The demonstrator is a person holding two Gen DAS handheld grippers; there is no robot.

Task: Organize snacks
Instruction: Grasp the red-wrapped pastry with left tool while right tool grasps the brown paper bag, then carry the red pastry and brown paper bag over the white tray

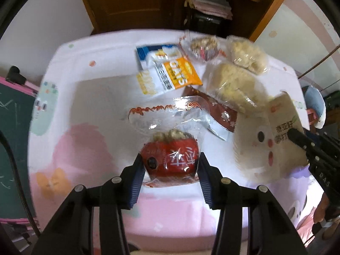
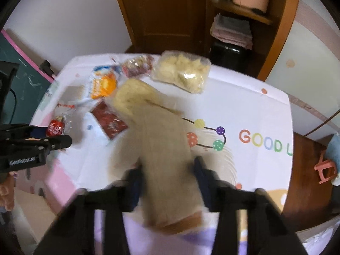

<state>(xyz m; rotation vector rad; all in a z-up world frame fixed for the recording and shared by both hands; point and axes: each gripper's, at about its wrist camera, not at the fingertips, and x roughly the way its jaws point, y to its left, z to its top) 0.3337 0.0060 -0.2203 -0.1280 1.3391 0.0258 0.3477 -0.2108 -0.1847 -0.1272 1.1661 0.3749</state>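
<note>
My left gripper (image 1: 170, 159) is shut on a clear snack bag with a red label (image 1: 171, 158), held just above the table; it also shows small in the right wrist view (image 2: 55, 128). My right gripper (image 2: 167, 176) is shut on a beige cracker packet (image 2: 167, 159), blurred by motion; the left wrist view shows the same packet (image 1: 269, 140) with a cartoon face at the right. Orange-and-white oat packets (image 1: 170, 74), a dark red packet (image 1: 223, 114) and clear bags of pale snacks (image 1: 231, 87) lie on the table behind.
The table has a white cloth (image 2: 244, 110) with pastel prints and "GOOD" lettering. A wooden door and shelf (image 2: 240, 27) stand behind it. A green chalkboard (image 1: 12, 114) is at the left, a pink stool (image 2: 325, 167) at the right.
</note>
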